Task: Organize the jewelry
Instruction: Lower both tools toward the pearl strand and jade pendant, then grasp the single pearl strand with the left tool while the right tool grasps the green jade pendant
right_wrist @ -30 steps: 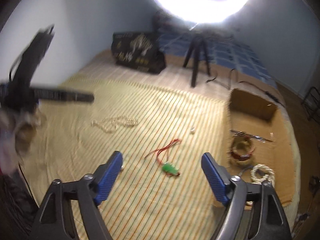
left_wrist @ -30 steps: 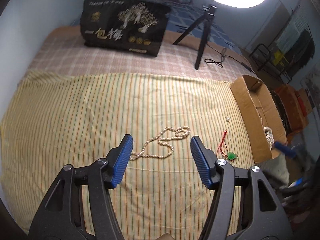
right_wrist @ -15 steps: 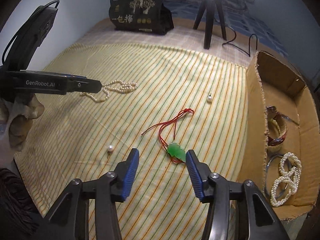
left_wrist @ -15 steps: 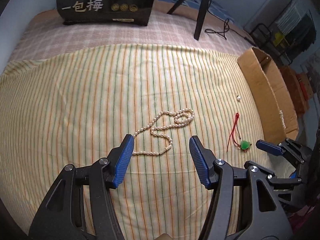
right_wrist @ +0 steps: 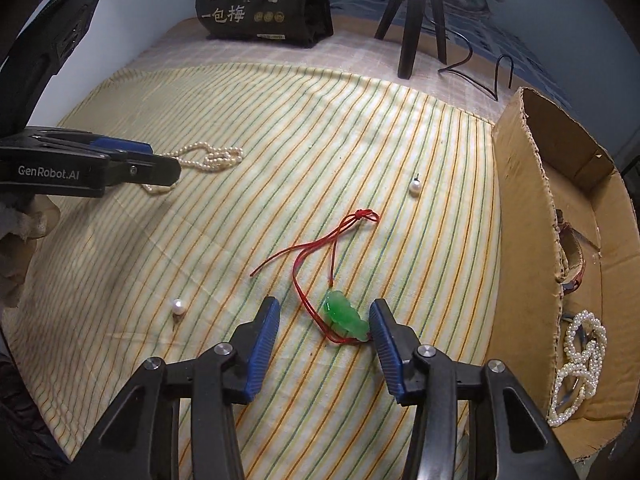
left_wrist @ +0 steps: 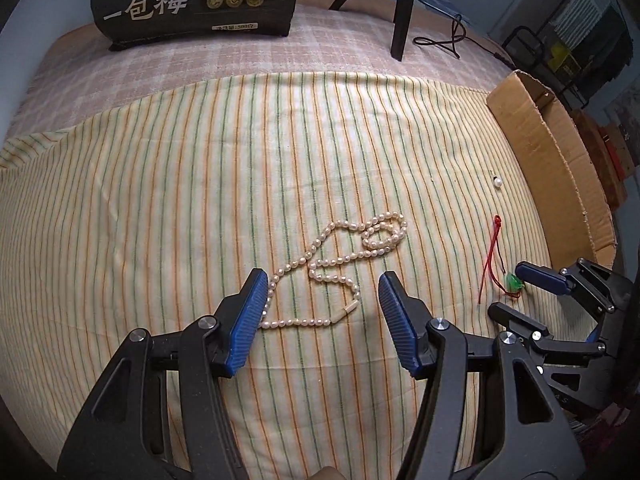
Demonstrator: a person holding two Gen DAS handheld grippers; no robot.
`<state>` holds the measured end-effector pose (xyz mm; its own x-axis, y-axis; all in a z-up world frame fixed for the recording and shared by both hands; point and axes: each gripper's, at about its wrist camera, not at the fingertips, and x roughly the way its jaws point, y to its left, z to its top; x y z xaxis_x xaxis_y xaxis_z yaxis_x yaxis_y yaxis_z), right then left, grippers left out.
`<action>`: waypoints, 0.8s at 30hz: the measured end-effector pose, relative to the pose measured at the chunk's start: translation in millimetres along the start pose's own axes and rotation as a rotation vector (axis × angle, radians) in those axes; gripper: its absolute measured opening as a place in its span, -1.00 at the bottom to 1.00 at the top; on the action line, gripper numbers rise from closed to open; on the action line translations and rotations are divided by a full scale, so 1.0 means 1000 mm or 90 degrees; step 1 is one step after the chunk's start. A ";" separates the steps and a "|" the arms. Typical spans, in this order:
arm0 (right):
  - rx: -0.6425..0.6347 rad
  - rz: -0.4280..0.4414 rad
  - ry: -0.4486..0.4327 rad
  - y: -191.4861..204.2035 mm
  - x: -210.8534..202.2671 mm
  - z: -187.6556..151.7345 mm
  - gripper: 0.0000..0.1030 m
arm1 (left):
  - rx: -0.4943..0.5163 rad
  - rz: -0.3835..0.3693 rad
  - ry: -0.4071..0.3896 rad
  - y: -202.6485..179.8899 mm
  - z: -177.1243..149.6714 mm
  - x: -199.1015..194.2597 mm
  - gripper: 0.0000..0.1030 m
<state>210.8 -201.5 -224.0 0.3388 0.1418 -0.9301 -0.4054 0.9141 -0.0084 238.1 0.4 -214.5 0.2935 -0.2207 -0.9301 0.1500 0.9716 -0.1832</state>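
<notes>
A pearl necklace lies on the striped cloth, its near end between the fingers of my open, empty left gripper. It also shows in the right wrist view. A green pendant on a red cord lies between the fingers of my open right gripper, close to the right finger. The pendant and right gripper also show in the left wrist view. Two loose pearl earrings lie on the cloth.
A cardboard box on the right holds pearl strands and a bracelet. A black bag and a tripod stand at the back of the bed. A black cable lies near the tripod.
Both grippers have moved forward and down toward the cloth. The left one now straddles the necklace's near end; the right one now straddles the green pendant, its jaws narrower than a second ago.
</notes>
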 end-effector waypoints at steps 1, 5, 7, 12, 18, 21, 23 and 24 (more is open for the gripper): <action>0.000 -0.002 0.001 0.001 0.001 0.000 -0.06 | 0.002 -0.001 0.003 -0.001 0.000 0.003 0.16; 0.000 -0.003 0.005 0.001 0.002 0.000 -0.08 | 0.026 0.018 0.006 -0.010 0.002 0.011 0.16; 0.003 0.001 0.005 0.000 0.002 0.000 -0.17 | 0.040 0.031 0.003 -0.014 0.001 0.015 0.16; 0.004 -0.001 0.002 0.000 0.001 -0.001 -0.30 | 0.061 0.055 -0.019 -0.017 0.001 0.017 -0.04; 0.010 -0.002 0.000 -0.002 0.000 -0.002 -0.63 | 0.053 0.065 -0.035 -0.012 0.004 0.015 -0.84; 0.015 0.005 -0.003 -0.004 -0.001 -0.002 -0.90 | 0.032 0.050 -0.035 -0.007 0.005 0.013 -0.96; 0.026 0.016 -0.005 -0.007 -0.003 -0.002 -0.91 | 0.015 0.034 -0.036 -0.004 0.005 0.009 -0.97; 0.033 0.021 -0.007 -0.008 -0.004 -0.002 -0.92 | 0.006 0.027 -0.037 -0.002 0.004 0.006 -0.97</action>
<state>210.8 -210.3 -220.7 0.3360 0.1758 -0.9253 -0.3726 0.9271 0.0408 243.2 -3.4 -218.4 0.3545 -0.1847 -0.9166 0.1459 0.9792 -0.1409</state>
